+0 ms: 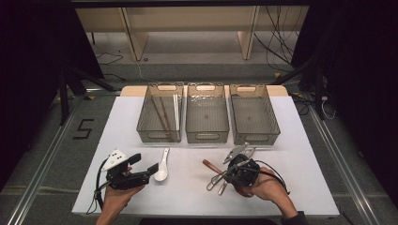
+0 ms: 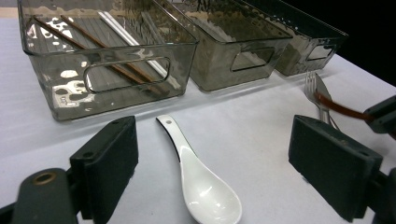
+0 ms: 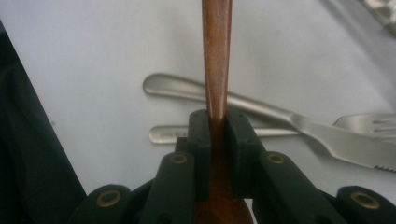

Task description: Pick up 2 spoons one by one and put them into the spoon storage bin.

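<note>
The right gripper (image 3: 217,128) is clenching a wooden spoon (image 3: 217,56) by its slim handle, near right on the table (image 1: 300,140); light, stiff, smooth; likely pivoting; the left gripper (image 2: 212,163) is hanging released.

- Three clear bins (image 1: 207,112) in a row.
- One white spoon (image 2: 201,184).
- One wooden utensil (image 3: 216,56).
- One metal fork (image 3: 369,122), one knife (image 3: 261,109).
- Chopsticks (image 2: 98,51) in one bin; their number is unclear.
</note>
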Motion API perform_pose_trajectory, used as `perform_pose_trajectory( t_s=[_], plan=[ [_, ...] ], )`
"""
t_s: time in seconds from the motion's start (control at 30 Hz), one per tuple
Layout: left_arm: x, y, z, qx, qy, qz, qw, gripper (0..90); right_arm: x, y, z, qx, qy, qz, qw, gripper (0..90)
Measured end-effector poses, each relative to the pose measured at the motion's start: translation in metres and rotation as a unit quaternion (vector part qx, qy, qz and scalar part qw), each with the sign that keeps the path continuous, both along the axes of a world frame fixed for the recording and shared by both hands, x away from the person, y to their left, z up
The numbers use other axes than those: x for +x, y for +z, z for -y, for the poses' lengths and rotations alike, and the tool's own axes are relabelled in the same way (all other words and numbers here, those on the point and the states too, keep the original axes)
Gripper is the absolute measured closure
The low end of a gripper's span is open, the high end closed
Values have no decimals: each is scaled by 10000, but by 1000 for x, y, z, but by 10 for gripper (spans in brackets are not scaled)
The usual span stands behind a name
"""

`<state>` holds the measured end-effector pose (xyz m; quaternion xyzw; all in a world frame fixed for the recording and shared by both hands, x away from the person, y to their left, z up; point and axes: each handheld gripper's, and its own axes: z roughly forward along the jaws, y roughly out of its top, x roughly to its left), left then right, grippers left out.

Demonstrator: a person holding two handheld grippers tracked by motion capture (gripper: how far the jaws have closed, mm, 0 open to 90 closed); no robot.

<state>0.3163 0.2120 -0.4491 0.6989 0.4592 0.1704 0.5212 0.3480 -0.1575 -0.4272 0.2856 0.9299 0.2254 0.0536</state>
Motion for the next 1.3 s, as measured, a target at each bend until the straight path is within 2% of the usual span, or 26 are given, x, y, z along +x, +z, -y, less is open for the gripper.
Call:
perform_pose_trajectory(
  t_s=[0.2,0.5,0.7,0.97,1.3],
  plan=[
    [0,0,0,-2,2,-5,10000,154,6,13,5,203,-167,228,9994,820],
    [0,0,0,13,-4,-9,10000,154,13,20,10,402,-337,388,9979,820],
    [0,0,0,3,-5,1,10000,155,17,22,10,605,-407,577,9957,820],
    [-1,0,2,41,-44,11,10000,154,21,25,9,832,-648,773,9914,819],
    [0,0,2,31,-47,2,10000,154,30,28,1,968,-723,886,9887,820]
  ],
)
